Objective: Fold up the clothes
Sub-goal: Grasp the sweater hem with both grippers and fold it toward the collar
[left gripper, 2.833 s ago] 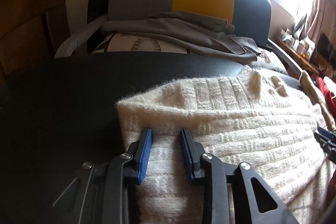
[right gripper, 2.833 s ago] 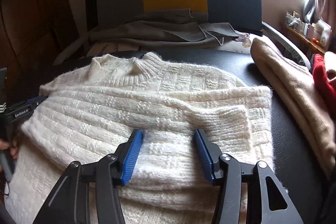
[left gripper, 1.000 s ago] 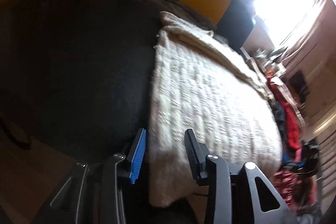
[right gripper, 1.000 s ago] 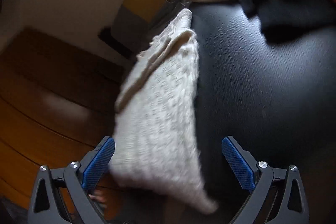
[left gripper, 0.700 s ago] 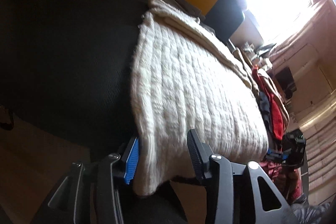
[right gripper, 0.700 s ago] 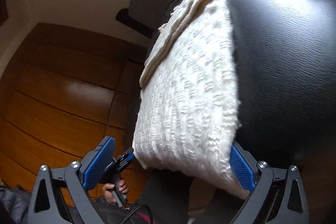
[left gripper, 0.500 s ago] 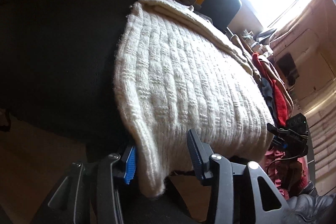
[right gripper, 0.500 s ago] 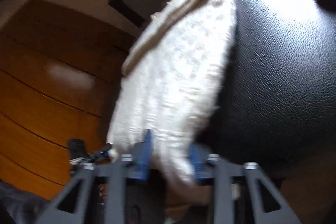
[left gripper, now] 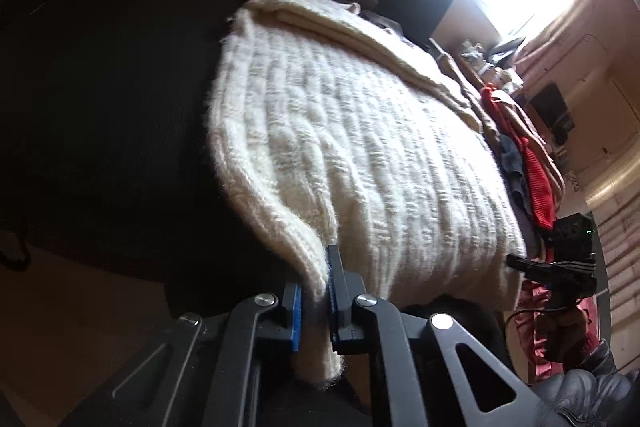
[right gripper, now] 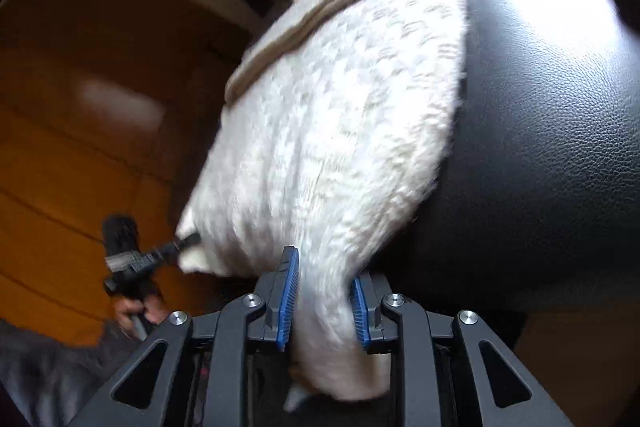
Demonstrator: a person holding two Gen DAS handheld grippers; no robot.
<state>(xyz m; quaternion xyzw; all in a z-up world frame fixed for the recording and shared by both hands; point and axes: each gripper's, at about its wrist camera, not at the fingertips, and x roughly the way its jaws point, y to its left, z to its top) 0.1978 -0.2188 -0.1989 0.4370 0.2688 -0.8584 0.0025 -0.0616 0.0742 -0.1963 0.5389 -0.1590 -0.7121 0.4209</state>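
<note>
**Both bottom corners now pinched**

Left wrist view: closed narrow on the near left corner of the sweater (left gripper: 352, 155), where half a second before the same fingers had stood apart around it. Left gripper (left gripper: 314, 303) clamped on the hem hanging just over the near edge of the black table (left gripper: 108, 99). Rest of the sweater lay flat, collar toward the far edge, near a pile of clothes (left gripper: 532, 163) at the right edge. Glimpsed the right gripper at the far corner of the hem.

Right wrist view: right gripper (right gripper: 323, 301) likewise drawn in on the near right corner of the sweater (right gripper: 344, 131), after standing wide open under a second ago. Fingers narrow, knit bunched thick between them. Picture blurred by motion. Saw the left gripper at the other corner.

Judged ready for lifting the hem and carrying it toward the collar; uneven grips could skew the fold.
</note>
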